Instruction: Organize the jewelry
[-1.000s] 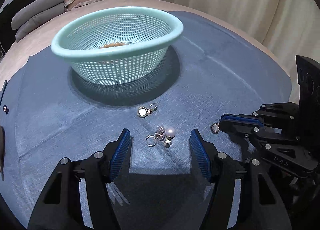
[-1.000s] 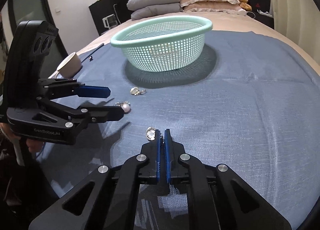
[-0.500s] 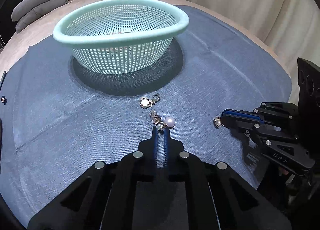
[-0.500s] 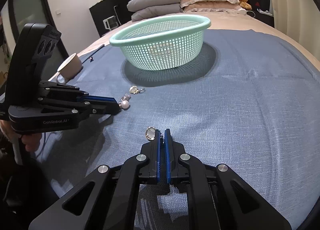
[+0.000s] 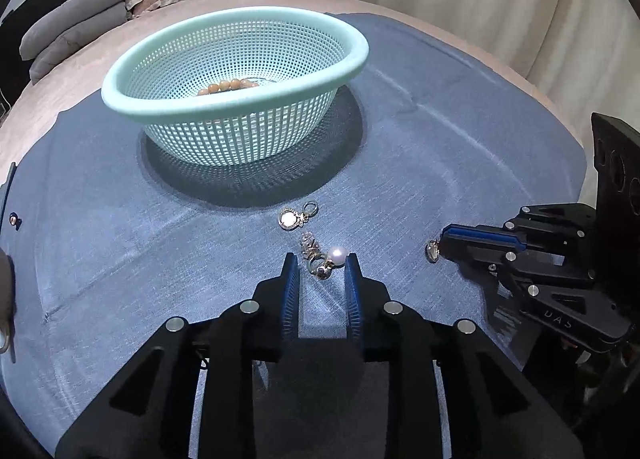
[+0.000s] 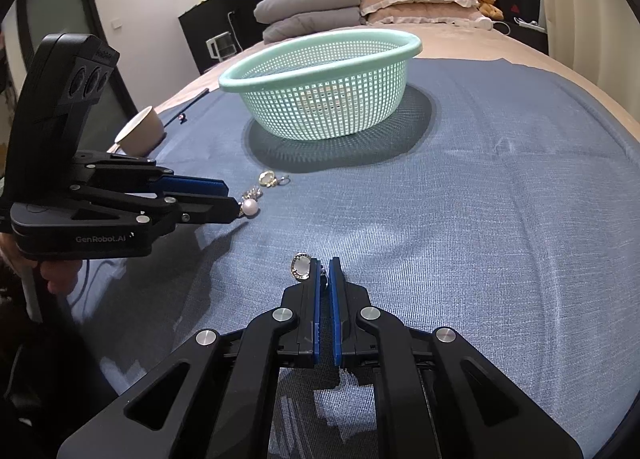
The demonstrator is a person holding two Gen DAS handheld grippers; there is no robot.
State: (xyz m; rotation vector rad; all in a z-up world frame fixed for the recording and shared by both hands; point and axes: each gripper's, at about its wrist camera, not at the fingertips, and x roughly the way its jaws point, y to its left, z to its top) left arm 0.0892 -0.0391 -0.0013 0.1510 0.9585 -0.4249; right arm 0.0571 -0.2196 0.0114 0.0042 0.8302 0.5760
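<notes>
On the woven blue cloth (image 5: 460, 147), our left gripper (image 5: 322, 265) spreads its ribbed blue fingers (image 5: 290, 283) around a pearl earring (image 5: 336, 254); our right gripper (image 6: 325, 265) pinches an oval pendant (image 6: 302, 266). Amber beads (image 5: 228, 86) lie inside the round mint mesh basket (image 5: 240, 59)

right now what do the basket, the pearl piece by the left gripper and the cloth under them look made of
Basket: likely moulded plastic, matte mint green, going by its even grid of holes and thick rolled rim.
Pearl piece: a glossy white bead, real or imitation pearl unclear, on shiny pale gold-toned metal links.
Cloth: woven blue fabric, matte, with visible thread texture and soft creases.
</notes>
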